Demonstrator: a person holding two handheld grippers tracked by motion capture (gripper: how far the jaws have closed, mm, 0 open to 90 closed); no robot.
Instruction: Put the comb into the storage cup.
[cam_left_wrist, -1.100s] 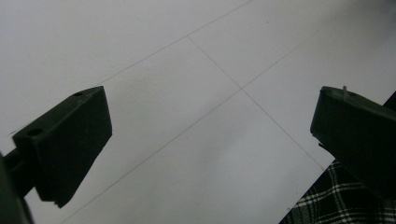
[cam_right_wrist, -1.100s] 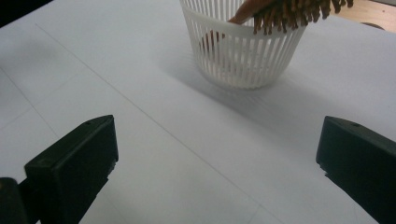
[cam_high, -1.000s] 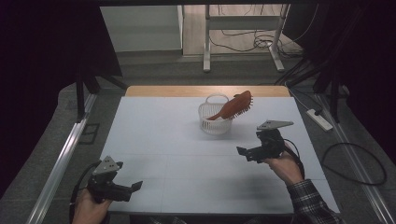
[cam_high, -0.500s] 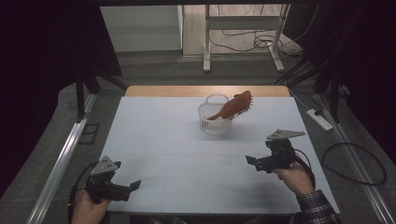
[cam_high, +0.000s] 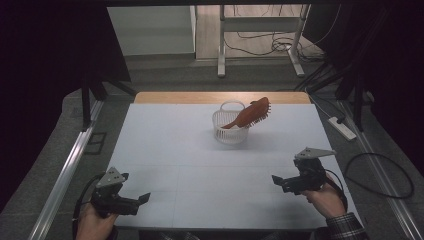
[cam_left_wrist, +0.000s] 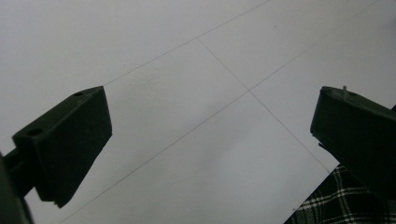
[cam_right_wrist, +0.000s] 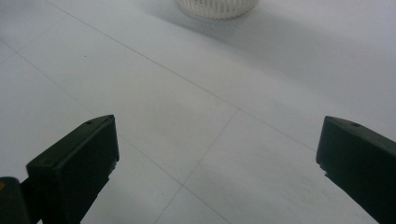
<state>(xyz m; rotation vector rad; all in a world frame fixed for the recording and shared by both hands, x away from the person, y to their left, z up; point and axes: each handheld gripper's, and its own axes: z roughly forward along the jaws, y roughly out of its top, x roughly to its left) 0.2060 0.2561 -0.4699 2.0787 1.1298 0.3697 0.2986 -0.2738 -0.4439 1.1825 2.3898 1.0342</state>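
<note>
Both grippers, left gripper (cam_high: 142, 199) and right gripper (cam_high: 276, 180), are held low near the surface (cam_high: 170, 145) edge, jaws spread and empty. Well apart, the brush (cam_high: 250, 114) is propped in the basket (cam_high: 226, 134), handle down, so it stays contained.

Glossy brown brush (cam_high: 251, 113) in white ribbed plastic basket (cam_high: 230, 132).

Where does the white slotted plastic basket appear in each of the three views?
High view: white slotted plastic basket at table centre, towards the far edge, brown hairbrush resting in it.
Left gripper view: not in it.
Right gripper view: basket base at top edge.
Shared landmark: thin seam lines crossing the white tabletop.
</note>
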